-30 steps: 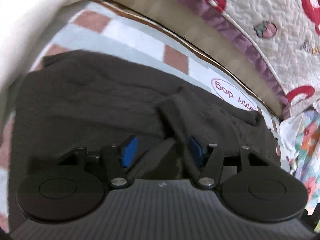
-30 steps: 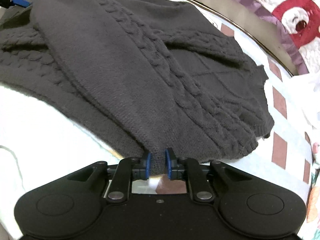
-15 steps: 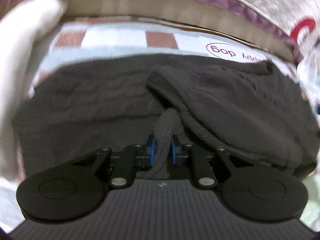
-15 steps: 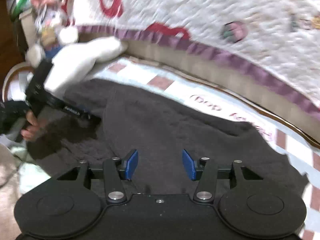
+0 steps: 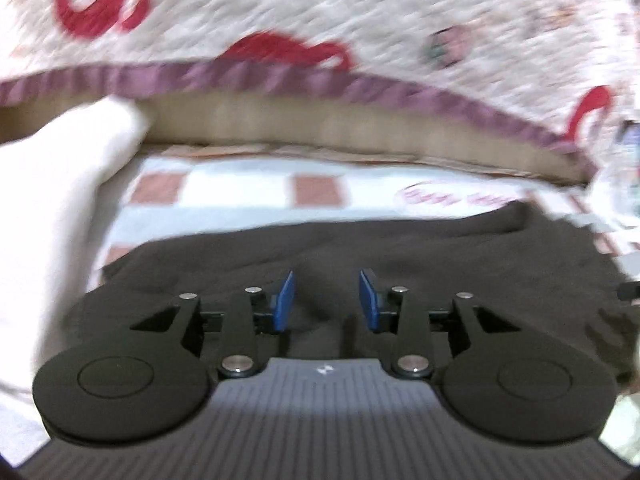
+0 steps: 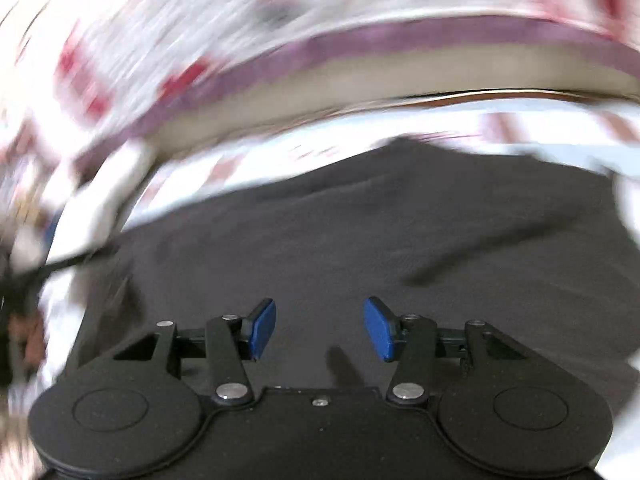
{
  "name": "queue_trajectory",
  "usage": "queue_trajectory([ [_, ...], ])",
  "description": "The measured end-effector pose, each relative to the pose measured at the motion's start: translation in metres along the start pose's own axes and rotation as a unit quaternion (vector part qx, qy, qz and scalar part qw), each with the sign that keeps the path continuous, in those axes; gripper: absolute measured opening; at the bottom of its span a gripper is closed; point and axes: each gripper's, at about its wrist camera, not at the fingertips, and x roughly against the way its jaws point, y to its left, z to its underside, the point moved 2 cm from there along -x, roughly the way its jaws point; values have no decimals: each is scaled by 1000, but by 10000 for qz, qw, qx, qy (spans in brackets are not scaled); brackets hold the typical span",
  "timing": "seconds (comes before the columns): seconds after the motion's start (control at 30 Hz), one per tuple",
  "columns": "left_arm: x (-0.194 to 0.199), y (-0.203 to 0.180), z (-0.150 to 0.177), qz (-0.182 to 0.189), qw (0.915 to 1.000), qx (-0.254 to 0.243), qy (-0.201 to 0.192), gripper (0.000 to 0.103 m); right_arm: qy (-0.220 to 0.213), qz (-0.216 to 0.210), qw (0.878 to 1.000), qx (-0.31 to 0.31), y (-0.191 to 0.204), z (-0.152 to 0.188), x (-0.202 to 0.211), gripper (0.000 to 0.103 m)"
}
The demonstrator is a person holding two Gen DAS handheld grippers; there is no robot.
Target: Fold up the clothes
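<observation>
A dark brown knit sweater [image 5: 400, 248] lies flat on a checked white and red-brown bed sheet [image 5: 240, 196]. It fills the lower half of the right wrist view [image 6: 380, 240], which is blurred by motion. My left gripper [image 5: 326, 300] is open and empty, with its blue pads [image 5: 285, 300] just above the sweater's near part. My right gripper [image 6: 320, 328] is open and empty over the sweater's middle.
A quilted white blanket with red figures and a purple border [image 5: 320, 40] rises behind the sheet, and shows blurred in the right wrist view [image 6: 360, 40]. A white cloth [image 5: 52, 200] lies at the left. The other gripper's dark body shows at the left edge [image 6: 24, 280].
My left gripper, shut on a fold of the sweater half a second ago, has opened and let it go. Both grippers have pulled back and tilted up; the sweater now lies flatter.
</observation>
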Motion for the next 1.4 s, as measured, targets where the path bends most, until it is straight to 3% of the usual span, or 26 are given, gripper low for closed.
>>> queue_trajectory([
  [0.07,-2,-29,4,637,9979,-60,126,42,-386,318,9960,-744,-50,8,29,55],
  [0.13,-9,-61,14,1342,9900,-219,374,45,-654,608,9865,-1371,-93,23,52,55],
  [0.27,-30,-127,30,1897,9766,-574,832,47,-1016,867,9676,-2142,-146,51,82,55],
  [0.4,-57,-173,40,2053,9722,-292,1090,48,-1210,776,9527,-2677,-173,69,90,55],
  [0.5,-76,-190,55,1878,9733,-172,1306,48,-1470,472,9380,-3104,-184,76,79,59],
  [0.67,-80,-185,81,1624,9754,-308,1457,45,-1788,37,9151,-3615,-190,67,42,59],
  [0.73,-79,-182,83,1642,9753,-270,1454,45,-1811,4,9138,-3636,-188,63,28,60],
  [0.9,-77,-184,78,1600,9751,-354,1491,46,-2044,128,9238,-3235,-176,43,7,62],
  [0.97,-74,-182,76,1613,9752,-329,1481,46,-2026,147,9316,-3014,-171,34,0,23],
  [1.0,-71,-178,73,1649,9752,-223,1458,46,-2045,174,9389,-2762,-163,29,1,19],
  [1.1,-57,-159,60,1784,9750,227,1307,49,-2125,327,9628,-1639,-119,7,10,18],
  [1.2,-52,-134,51,1832,9732,459,1309,49,-2110,431,9765,-88,-49,-15,15,18],
  [1.3,-48,-102,40,1660,9774,521,1200,49,-1906,383,9704,1435,24,-17,9,18],
  [1.4,-49,-73,36,1460,9810,663,1089,49,-1099,497,9533,2770,76,15,-30,18],
])
